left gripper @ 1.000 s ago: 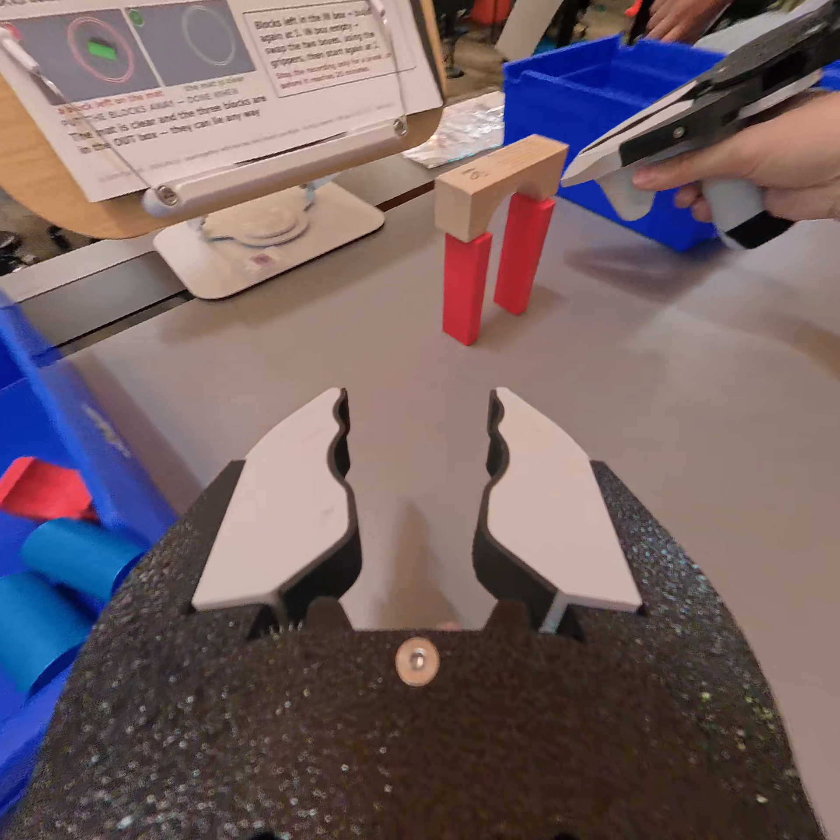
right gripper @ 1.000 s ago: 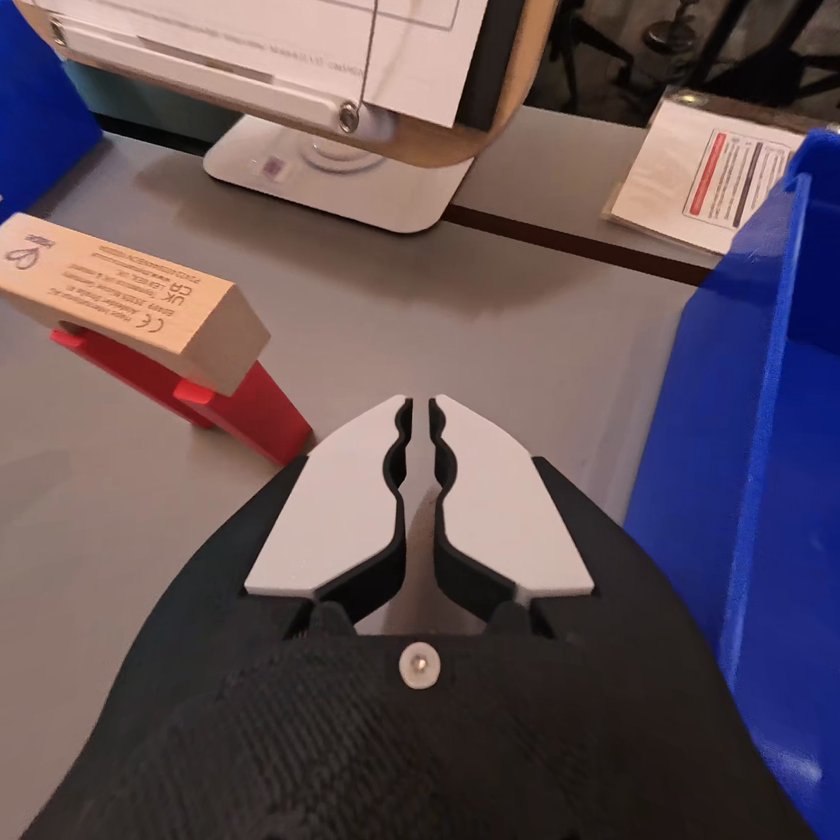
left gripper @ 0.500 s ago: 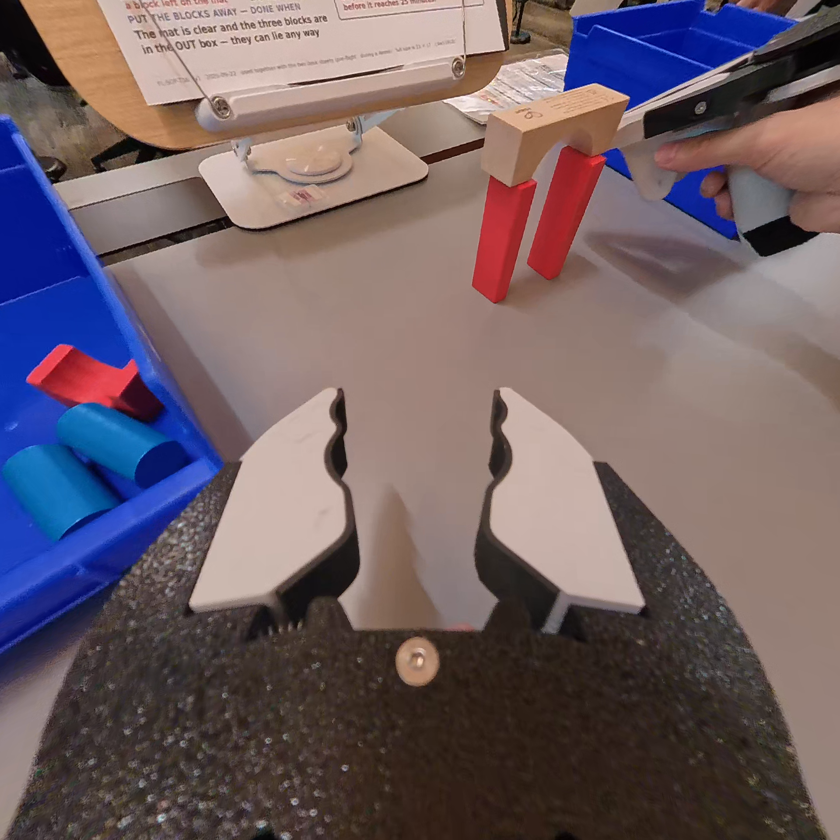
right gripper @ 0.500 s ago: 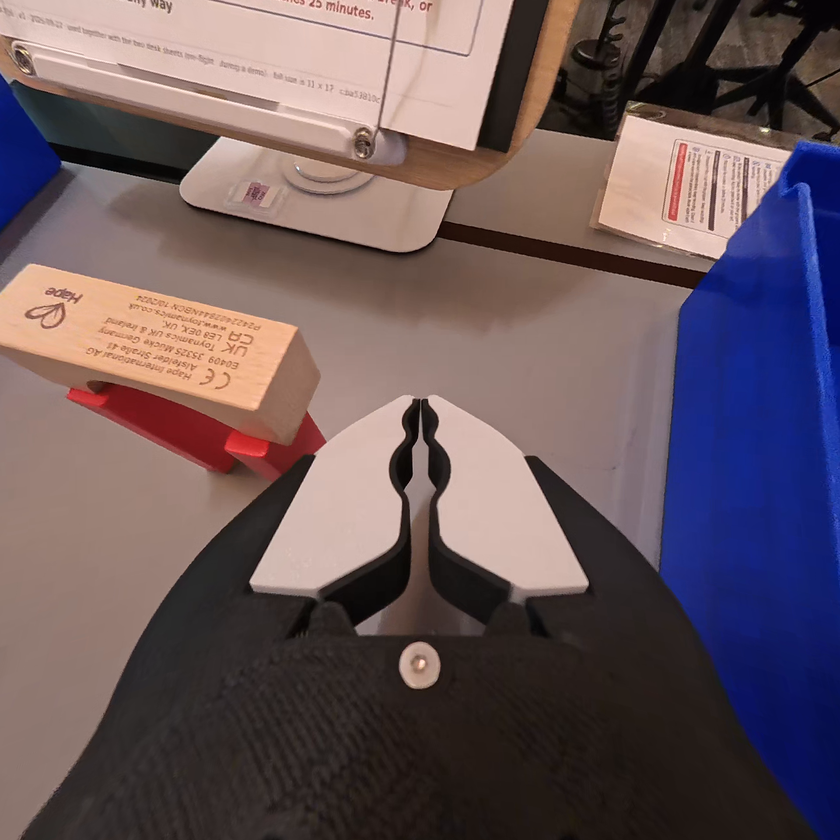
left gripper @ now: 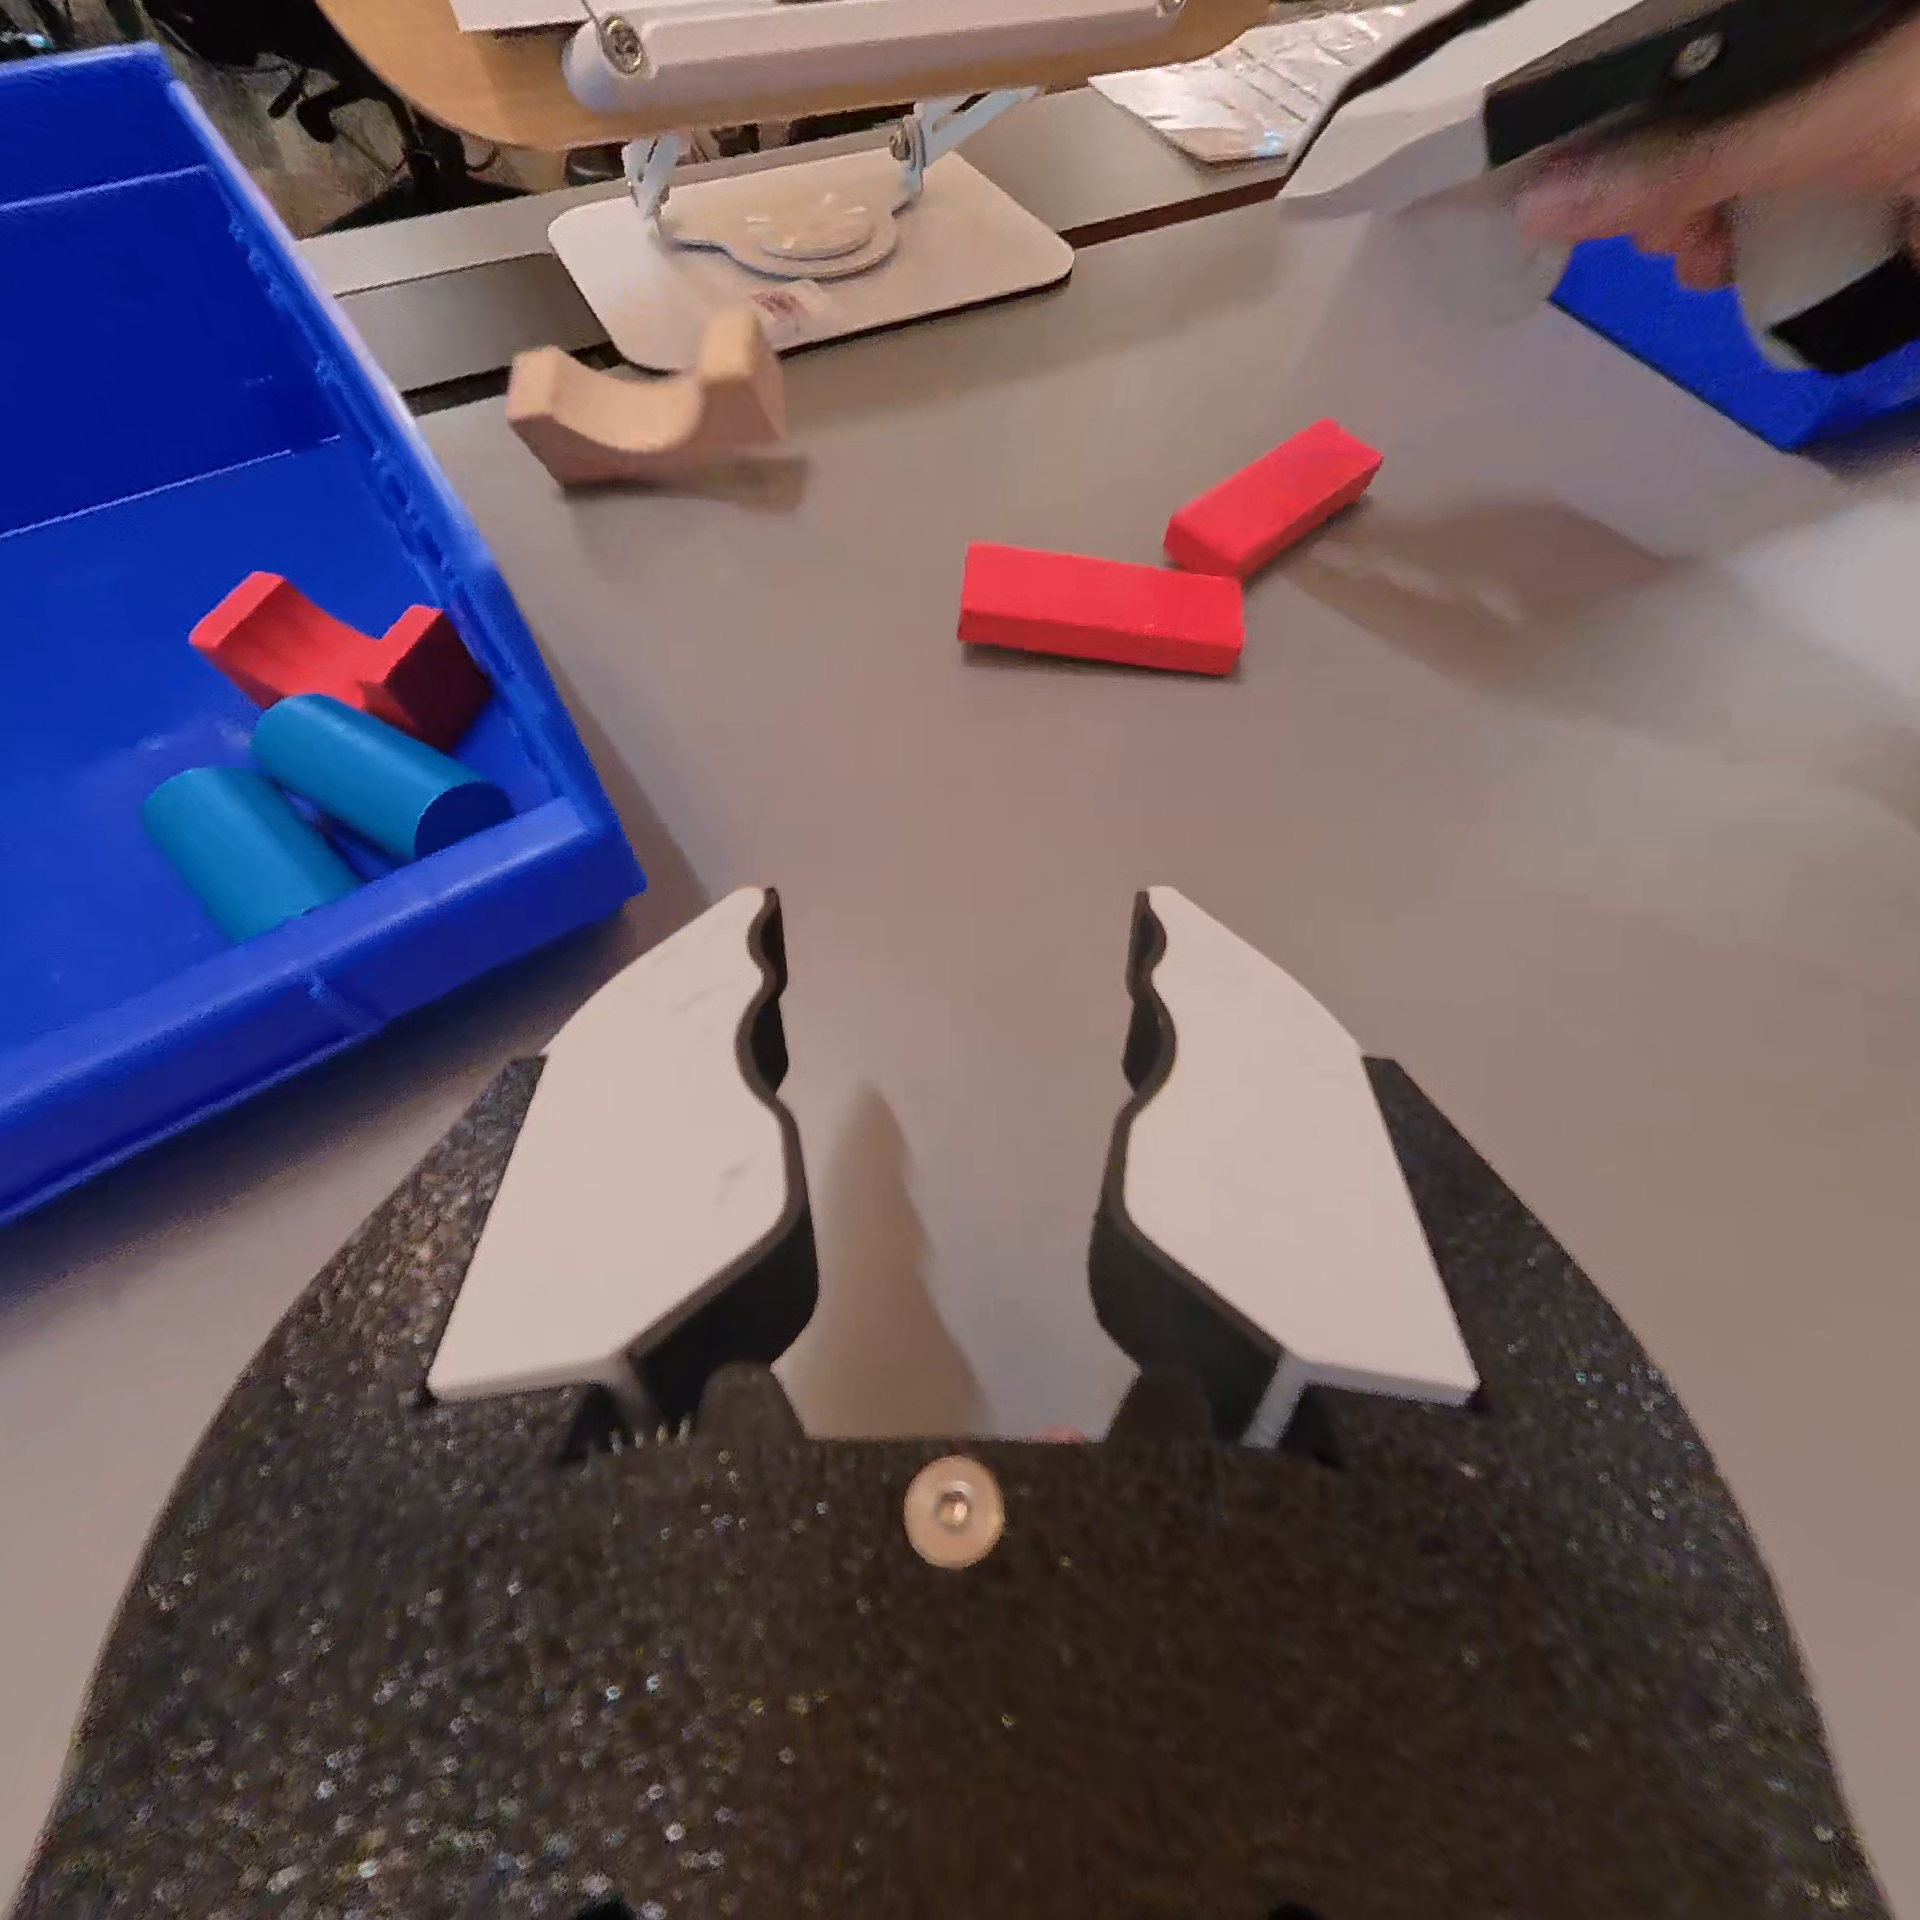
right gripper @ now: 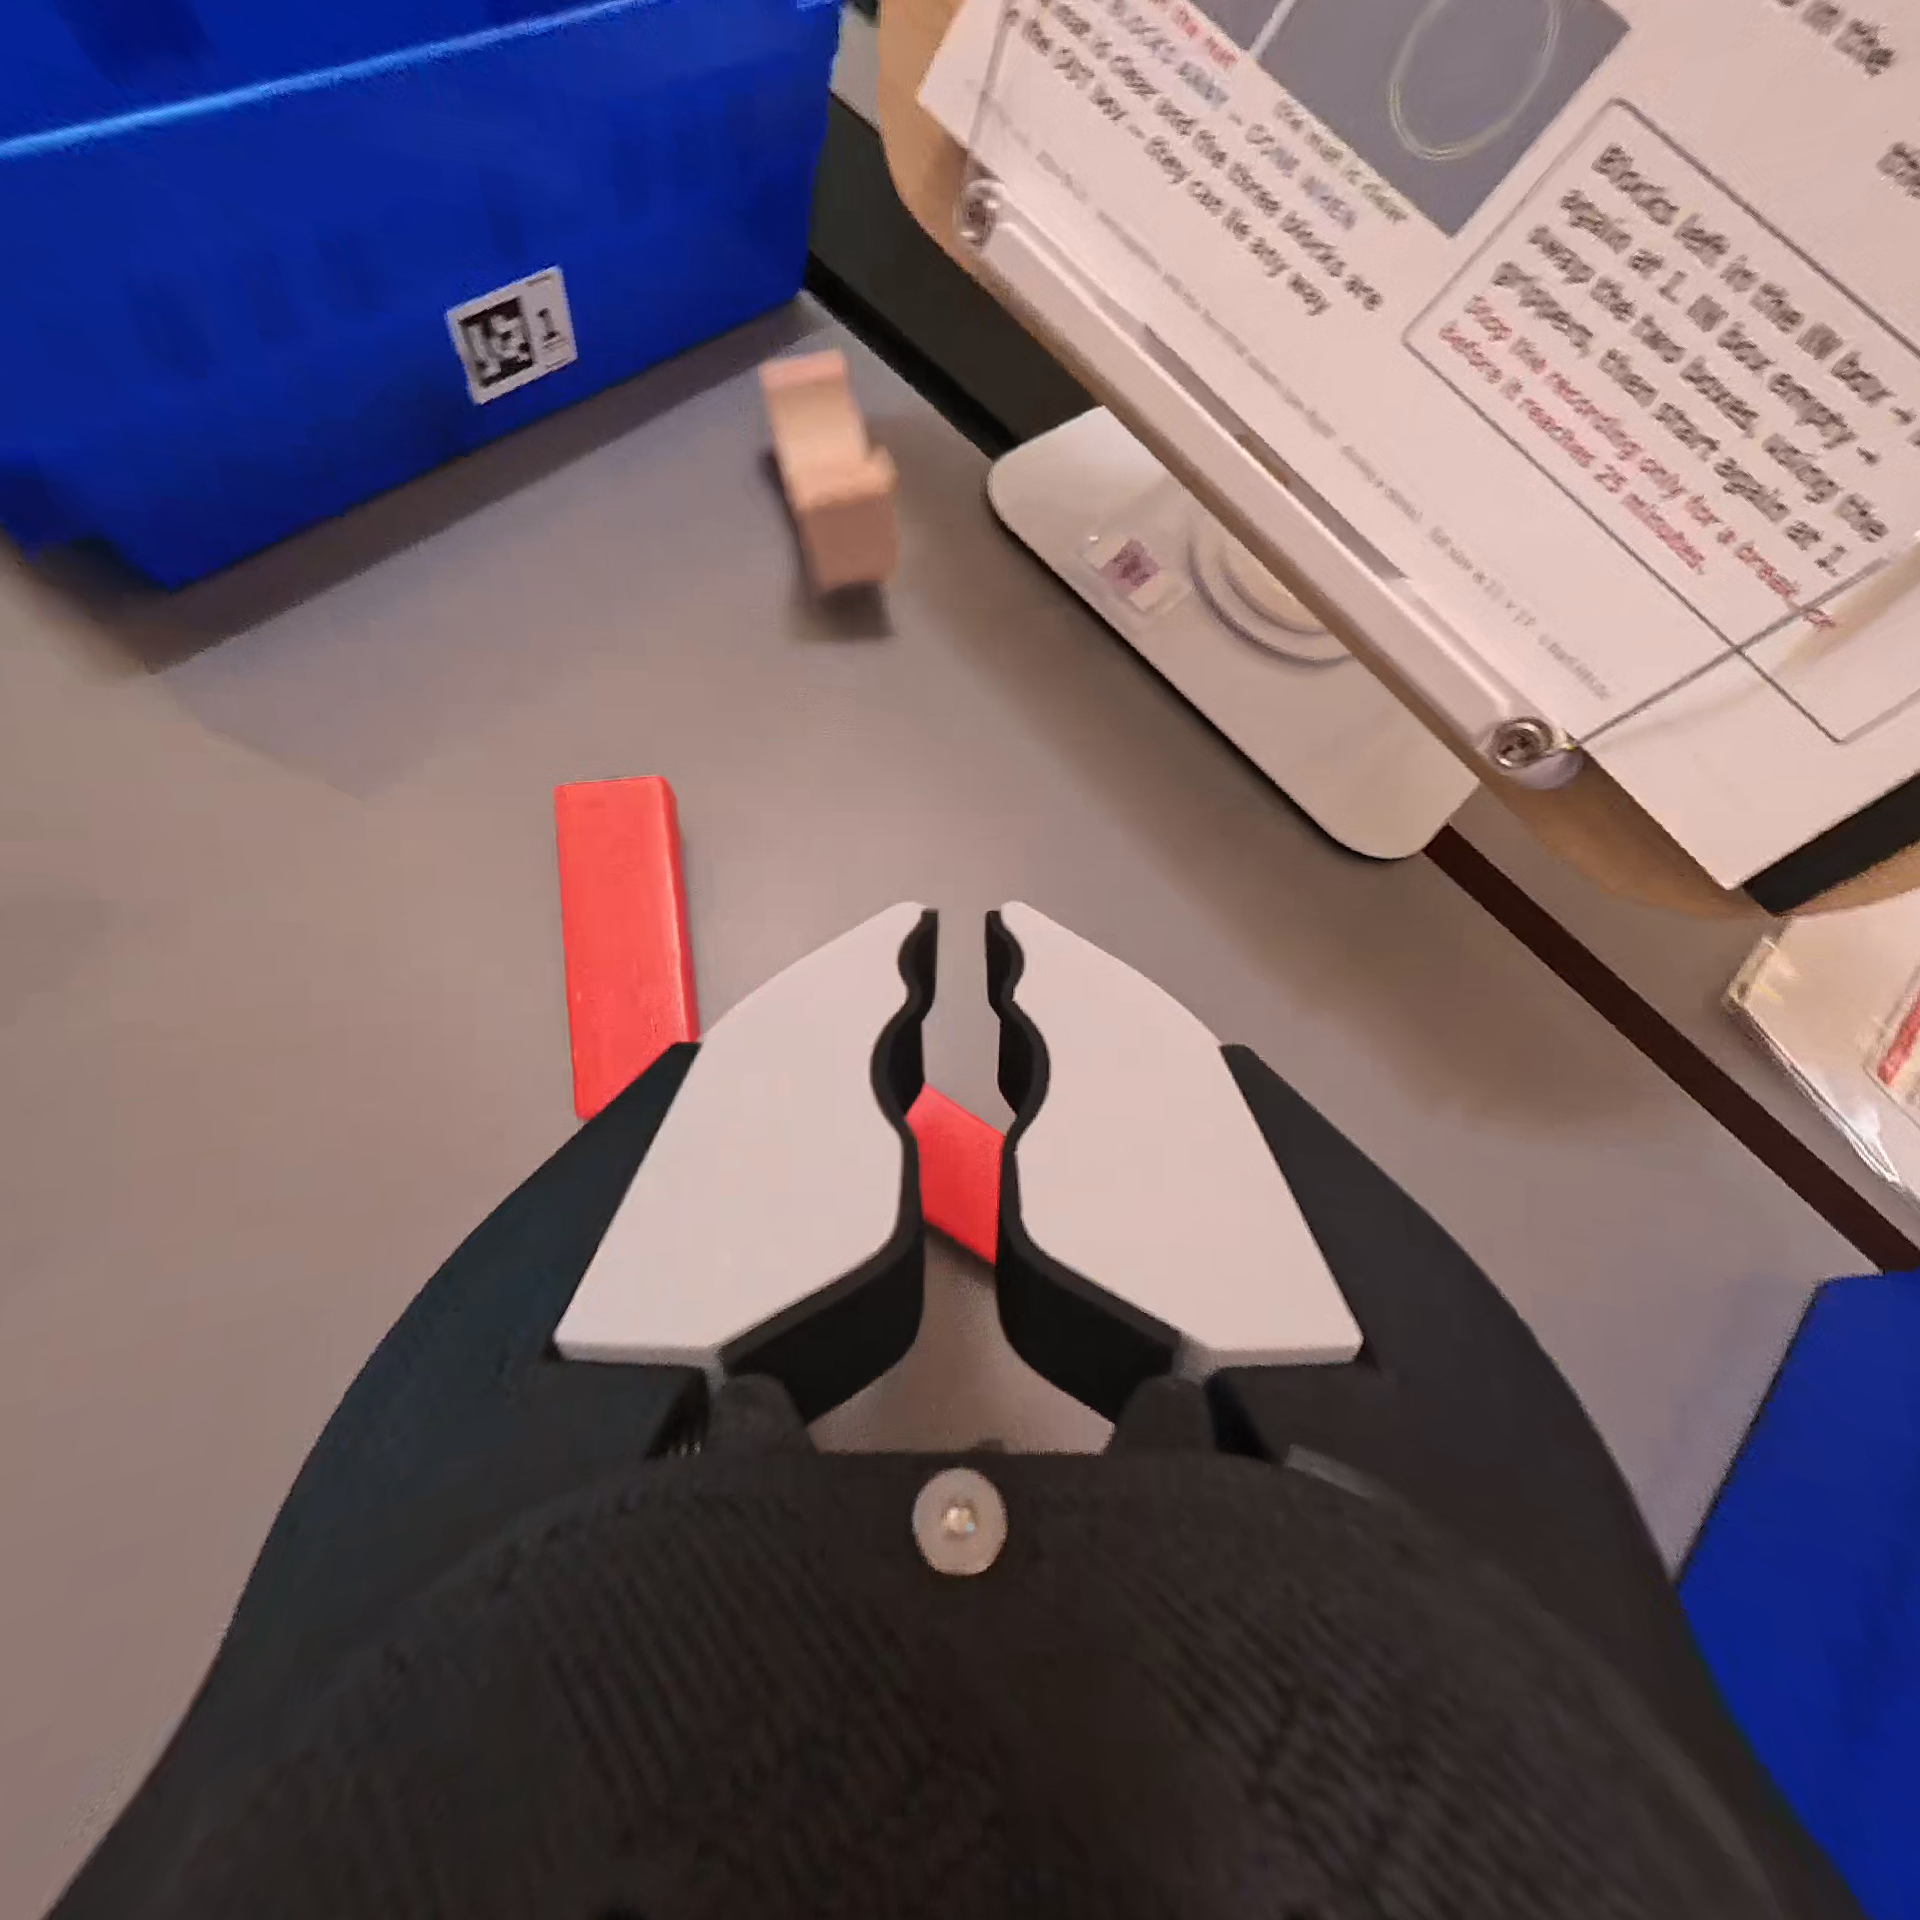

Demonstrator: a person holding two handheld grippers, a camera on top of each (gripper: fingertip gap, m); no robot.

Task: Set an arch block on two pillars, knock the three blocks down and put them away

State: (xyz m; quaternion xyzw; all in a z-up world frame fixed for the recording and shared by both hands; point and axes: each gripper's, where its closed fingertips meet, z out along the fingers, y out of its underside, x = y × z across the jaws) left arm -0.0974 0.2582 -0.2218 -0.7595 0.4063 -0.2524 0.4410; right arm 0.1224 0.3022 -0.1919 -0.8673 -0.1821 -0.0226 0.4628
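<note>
Two red blocks lie flat on the grey table: one (left gripper: 1101, 609) in the middle, the other (left gripper: 1272, 497) touching its right end. A wooden arch block (left gripper: 649, 407) lies overturned near the sign stand's base. My left gripper (left gripper: 956, 914) is open and empty, above the table in front of the blocks. My right gripper (right gripper: 961, 920) is shut with a narrow slit and empty, hovering over the red blocks (right gripper: 621, 935); one (right gripper: 956, 1174) shows between its fingers. The arch block (right gripper: 831, 483) lies beyond it. The right gripper also shows blurred in the left wrist view (left gripper: 1320, 171), held by a hand.
A blue bin (left gripper: 436, 582) at the left holds a red arch block (left gripper: 332, 660) and two blue cylinders (left gripper: 374, 774). Another blue bin (left gripper: 1704, 343) stands at the right. A sign board on a white stand (left gripper: 821, 239) stands at the back. The left bin bears a marker tag (right gripper: 511, 335).
The arch of two upright red blocks and the wooden top has toppled: the red blocks lie flat and the wooden arch has landed near the stand. The right gripper swung left over them.
</note>
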